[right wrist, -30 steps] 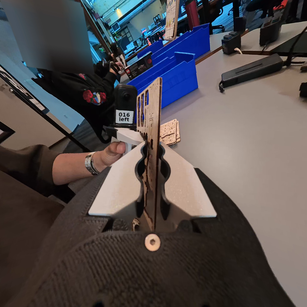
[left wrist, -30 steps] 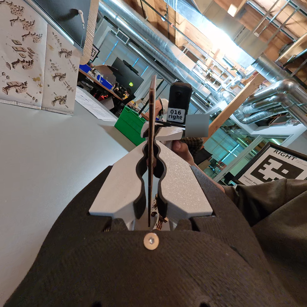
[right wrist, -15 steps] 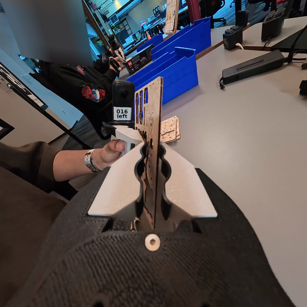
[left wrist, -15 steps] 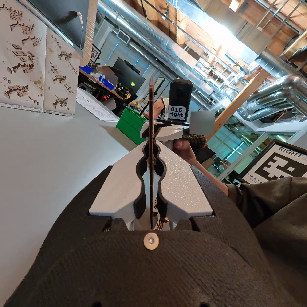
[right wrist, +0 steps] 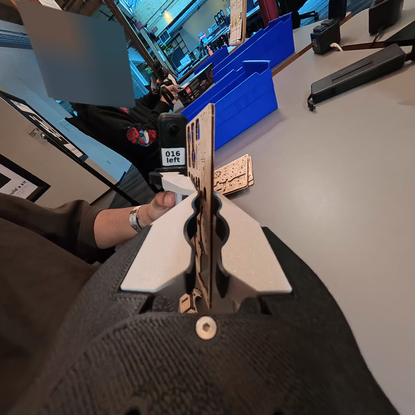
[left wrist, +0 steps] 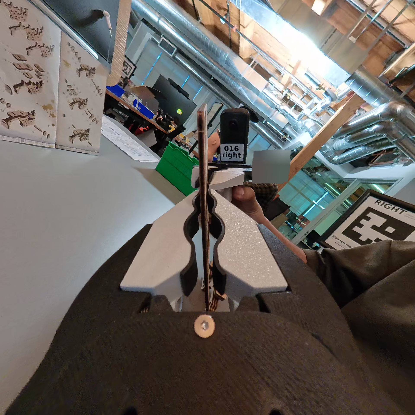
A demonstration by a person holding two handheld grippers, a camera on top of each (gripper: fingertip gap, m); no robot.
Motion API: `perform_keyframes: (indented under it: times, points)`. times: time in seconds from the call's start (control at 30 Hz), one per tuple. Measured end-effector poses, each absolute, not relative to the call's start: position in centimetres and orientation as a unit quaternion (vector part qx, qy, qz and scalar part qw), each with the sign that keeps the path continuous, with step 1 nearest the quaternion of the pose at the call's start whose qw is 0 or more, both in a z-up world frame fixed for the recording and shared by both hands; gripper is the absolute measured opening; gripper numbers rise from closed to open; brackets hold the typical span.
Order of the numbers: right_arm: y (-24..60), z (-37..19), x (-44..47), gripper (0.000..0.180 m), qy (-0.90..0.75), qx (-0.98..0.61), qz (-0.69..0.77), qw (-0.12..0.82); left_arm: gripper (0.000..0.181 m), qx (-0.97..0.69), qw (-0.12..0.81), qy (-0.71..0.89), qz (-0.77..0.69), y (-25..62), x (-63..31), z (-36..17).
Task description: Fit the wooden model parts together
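Each gripper had a black ribbed body with one silver screw (left wrist: 204, 325) at its centre and two pale grey fingers (left wrist: 161, 256) lined with wavy black pads (right wrist: 190, 238). A black camera (right wrist: 171, 132) with a white label stood on top. The person wore dark olive sleeves (right wrist: 45, 224) and a silver watch (right wrist: 134, 219).

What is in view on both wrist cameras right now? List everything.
wooden parts sheet: one, tan, upright, clamped by both grippers
loose wooden sheets: small stack, tan, flat on the table
table: one, grey
bins: several, blue, far table edge
green bin: one, beyond the table
instruction sheets: two, white, standing at the back
black devices: several, far right
left gripper: shut on the sheet
right gripper: shut on the sheet
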State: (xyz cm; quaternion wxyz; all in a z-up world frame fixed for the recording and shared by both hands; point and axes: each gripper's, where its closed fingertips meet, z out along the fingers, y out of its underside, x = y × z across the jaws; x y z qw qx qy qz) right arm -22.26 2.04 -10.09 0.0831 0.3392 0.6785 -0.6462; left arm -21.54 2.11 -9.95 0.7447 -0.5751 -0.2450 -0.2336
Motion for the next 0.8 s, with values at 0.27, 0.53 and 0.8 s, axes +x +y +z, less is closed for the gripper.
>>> perform_keyframes:
  times: [0.27, 0.53, 0.8]
  points:
    - [2.15, -10.53, -22.45, 0.007, 0.673, 0.346, -0.648, 0.079, 0.000, -0.580, 0.737, -0.260, -0.231, 2.20, -21.76, -10.45]
    - [2.05, -10.41, -22.76, 0.012, 0.685, 0.341, -0.643, 0.044, 0.000, -0.557, 0.746, -0.268, -0.248, 1.94, -21.95, -10.11]
    - [1.90, -10.33, -22.71, 0.011, 0.670, 0.347, -0.653, 0.066, 0.000, -0.563, 0.744, -0.263, -0.245, 2.10, -21.78, -10.18]
